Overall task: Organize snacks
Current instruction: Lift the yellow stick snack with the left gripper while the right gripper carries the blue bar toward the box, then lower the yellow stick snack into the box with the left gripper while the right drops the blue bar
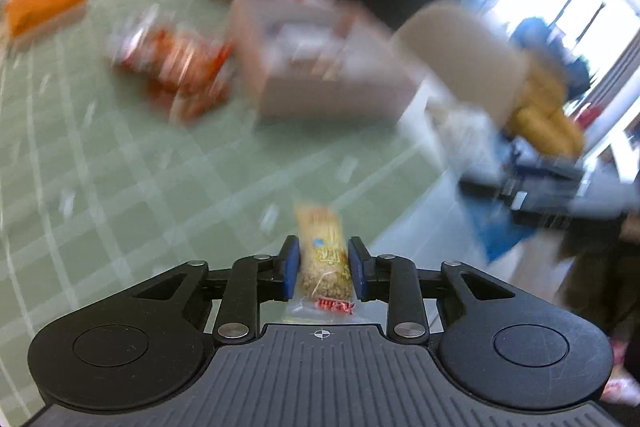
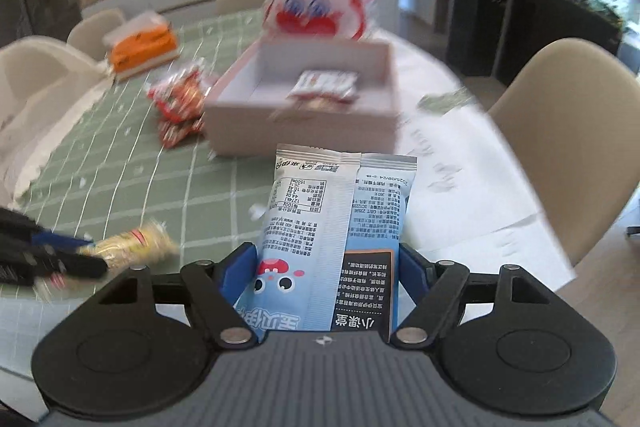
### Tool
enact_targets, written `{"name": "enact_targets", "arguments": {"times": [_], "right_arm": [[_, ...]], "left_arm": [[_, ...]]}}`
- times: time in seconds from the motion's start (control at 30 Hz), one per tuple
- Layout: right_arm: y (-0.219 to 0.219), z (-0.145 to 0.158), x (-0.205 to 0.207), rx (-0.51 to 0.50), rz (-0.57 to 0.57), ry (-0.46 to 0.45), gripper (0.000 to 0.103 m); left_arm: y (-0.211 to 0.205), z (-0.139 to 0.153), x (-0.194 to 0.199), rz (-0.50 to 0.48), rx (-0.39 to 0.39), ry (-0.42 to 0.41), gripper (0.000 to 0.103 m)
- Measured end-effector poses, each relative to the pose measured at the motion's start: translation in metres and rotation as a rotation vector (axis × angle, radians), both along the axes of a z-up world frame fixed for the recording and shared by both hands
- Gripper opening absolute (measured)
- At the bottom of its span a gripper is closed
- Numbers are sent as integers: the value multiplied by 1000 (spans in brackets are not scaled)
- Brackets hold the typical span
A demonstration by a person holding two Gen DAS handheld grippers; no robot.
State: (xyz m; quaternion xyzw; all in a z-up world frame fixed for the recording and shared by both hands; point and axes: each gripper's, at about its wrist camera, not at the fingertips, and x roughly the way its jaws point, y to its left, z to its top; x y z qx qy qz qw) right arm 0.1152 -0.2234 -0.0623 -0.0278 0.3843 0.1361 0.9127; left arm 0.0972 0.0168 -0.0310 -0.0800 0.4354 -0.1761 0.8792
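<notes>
Green checked tablecloth (image 2: pixel 120 163) is carrying a white box (image 2: pixel 304 115) w/ one snack already inside, so you're likely filling it. Your right gripper (image 2: pixel 326 279) is clamping a blue packet (image 2: pixel 320 227); left gripper (image 1: pixel 324 269), narrow, is pinching a grain bar (image 1: pixel 322 259) endwise.

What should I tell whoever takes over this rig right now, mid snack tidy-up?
Left gripper: shut on a yellow snack bar.
Right gripper: shut on a blue snack packet.
Open box sits on the green checked tablecloth, one red-and-white packet already inside.
Red wrapped snacks lie loose left of the box; an orange pack further back.
Left: put both held snacks in the box, then the loose ones.
</notes>
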Motion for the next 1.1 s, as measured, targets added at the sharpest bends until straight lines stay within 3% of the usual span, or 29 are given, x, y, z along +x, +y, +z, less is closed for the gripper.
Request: {"name": "enact_targets", "arguments": {"times": [0.03,0.1,0.2,0.27,0.33,0.43,0.53,0.7,0.77,0.8,0.87,0.93,1.1], "right_arm": [[-6,6,0,3,-11,-19,76],[-16,23,-1,16,-28,-65,76],[-31,49,2,38,-44,-136,76],[-38,62,2,46,-61,-172,76],[-45,69,0,48,-76,-200,76],[-51,66,-6,31,-88,-204,76],[-55,48,-13,22,-86,-157,76],[-45,4,-3,22,-77,-26,76],[-38,-9,0,25,-74,7,76],[-35,-15,2,26,-71,22,76],[-29,-24,4,29,-66,43,76],[-25,-31,4,37,-61,59,76],[-17,-43,7,39,-59,93,76]], "left_arm": [[-4,18,7,-3,-11,-50,9],[-13,55,26,-16,-23,-151,9],[-26,87,54,-22,-19,-248,9],[-33,90,71,-51,-29,-243,9],[-40,77,81,-113,-39,-182,10],[-48,43,79,-229,27,-105,15],[-51,5,62,-330,165,-46,17],[-58,-38,32,-522,420,-54,20],[-63,-48,28,-566,480,-48,24],[-64,-51,23,-584,497,-70,30],[-68,-52,22,-625,503,-62,57],[-72,-53,22,-650,488,-42,68],[-67,-51,42,-531,446,-9,63]]}}
